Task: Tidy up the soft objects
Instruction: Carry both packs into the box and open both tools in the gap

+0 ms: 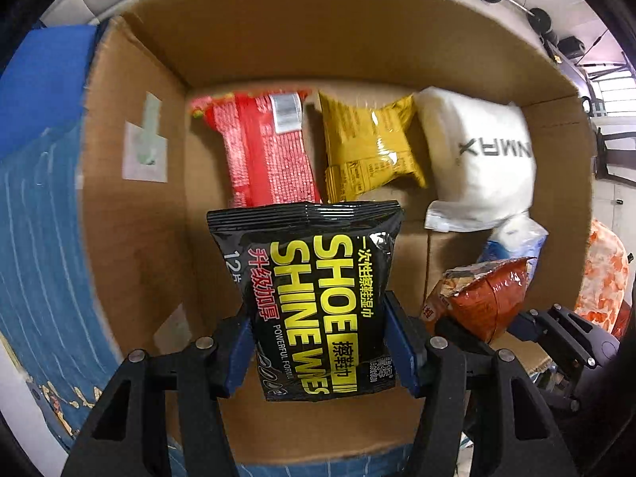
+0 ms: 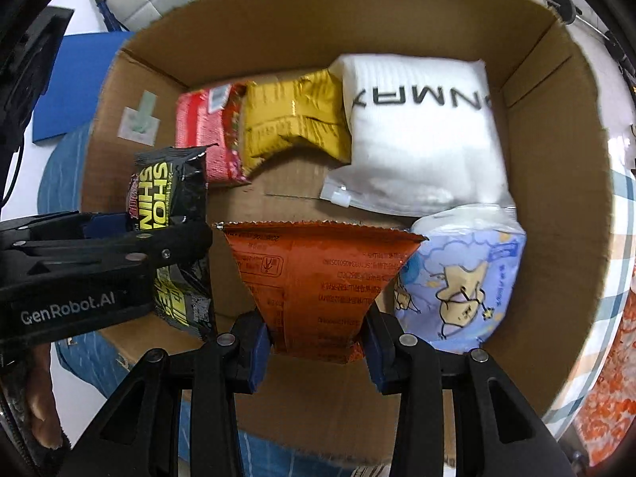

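I have my left gripper [image 1: 320, 351] clenched on the wipes [image 1: 314, 298], right gripper [image 2: 318, 344] clenched on the orange bag [image 2: 314, 278]; both hang over the box's [image 2: 318, 12] bare near floor, left of the tissue pack [image 2: 461, 274].

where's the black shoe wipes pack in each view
Left wrist: black wipes pack at bottom centre, clamped in the left gripper.
Right wrist: same pack at left edge, held over the box.
Shared landmark: white pouch at the cardboard box's far right.
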A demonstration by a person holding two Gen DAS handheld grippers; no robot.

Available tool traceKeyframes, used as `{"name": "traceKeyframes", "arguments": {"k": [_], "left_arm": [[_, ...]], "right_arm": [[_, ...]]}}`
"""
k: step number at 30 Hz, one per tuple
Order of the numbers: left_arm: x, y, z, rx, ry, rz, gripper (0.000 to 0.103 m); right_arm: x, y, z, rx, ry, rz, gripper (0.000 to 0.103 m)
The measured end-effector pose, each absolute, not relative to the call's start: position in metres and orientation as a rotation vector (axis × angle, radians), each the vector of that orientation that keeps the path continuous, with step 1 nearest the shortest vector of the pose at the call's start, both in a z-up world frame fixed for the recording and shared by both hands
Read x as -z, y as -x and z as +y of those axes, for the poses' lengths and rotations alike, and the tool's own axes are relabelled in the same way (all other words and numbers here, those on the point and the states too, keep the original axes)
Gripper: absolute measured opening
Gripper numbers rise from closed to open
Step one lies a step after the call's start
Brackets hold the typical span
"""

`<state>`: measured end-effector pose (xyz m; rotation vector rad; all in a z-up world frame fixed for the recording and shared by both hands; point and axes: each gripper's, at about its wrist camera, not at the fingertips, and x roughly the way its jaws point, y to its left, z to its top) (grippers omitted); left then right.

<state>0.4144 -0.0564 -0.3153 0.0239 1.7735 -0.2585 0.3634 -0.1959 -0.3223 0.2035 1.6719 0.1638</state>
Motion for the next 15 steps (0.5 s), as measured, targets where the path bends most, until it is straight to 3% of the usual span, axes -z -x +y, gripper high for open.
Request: {"name": "traceKeyframes", "arguments": {"k": [15], "left_arm": [[0.364, -0.418, -0.049, 0.259, -0.003, 1.882, 0.058]], "right_arm": [[0.368, -0.371, -0.181, -0.171, -0.16, 1.759, 0.043]]}}
